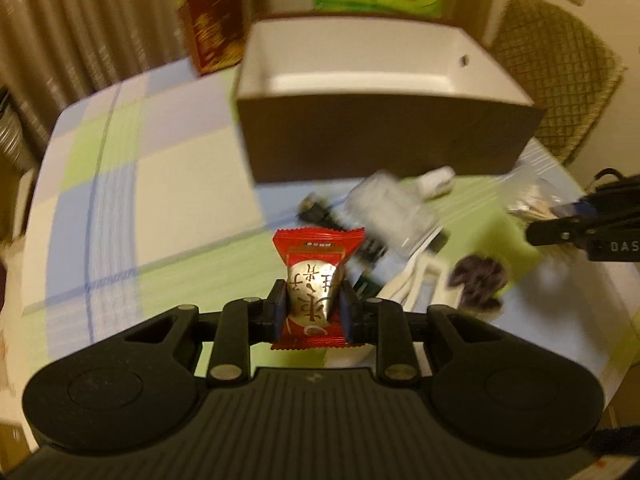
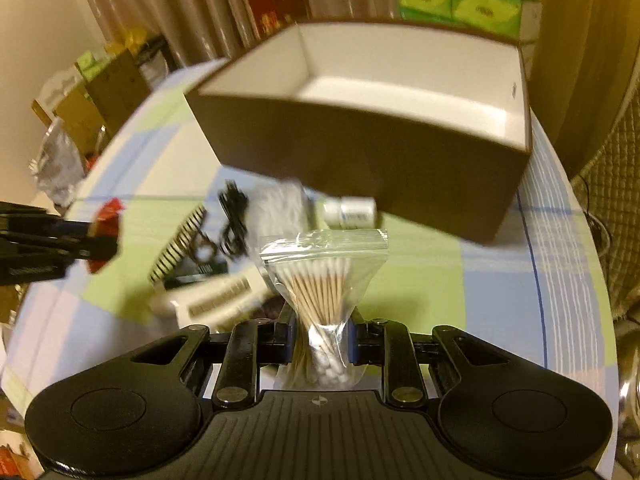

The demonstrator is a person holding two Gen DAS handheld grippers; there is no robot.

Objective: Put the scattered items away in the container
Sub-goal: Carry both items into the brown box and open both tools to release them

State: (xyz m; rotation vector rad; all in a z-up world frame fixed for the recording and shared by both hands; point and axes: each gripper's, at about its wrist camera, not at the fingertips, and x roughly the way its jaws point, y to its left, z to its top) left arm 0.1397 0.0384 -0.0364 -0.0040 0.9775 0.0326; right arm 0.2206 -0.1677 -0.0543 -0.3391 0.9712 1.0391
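item: left gripper [image 1: 313, 312]. pressed in on a red snack packet [image 1: 316, 280], which is pinched at its middle so that the crimped ends fan out above and below the jaws; the packet is held clear of the table [image 1: 160, 160], apparently for carrying toward the box.

item: right gripper [image 2: 322, 338]. closed around a clear zip bag of cotton swabs [image 2: 324, 280], squeezed at the waist so the swab heads splay at both ends; the sealed top is kept forward, away from the jaws.

item: container, a brown box with white interior [image 1: 384, 132]. it is seen beyond both grippers, open side up, on the checked tablecloth; nothing is visible inside on the parts of the floor that show. its near wall stands between the held items and the opening, so a lift over the rim is judged necessary.

item: remaining scatter. a small white bottle [image 2: 350, 210] lies just beside the box's near wall; a comb [image 2: 180, 240], a black cable [image 2: 232, 220] and a white strip-shaped object [image 2: 216, 300] lie together between the grippers. blur prevents finer identification.

task status: judged in its early part, two items being in transit and several left on the table.
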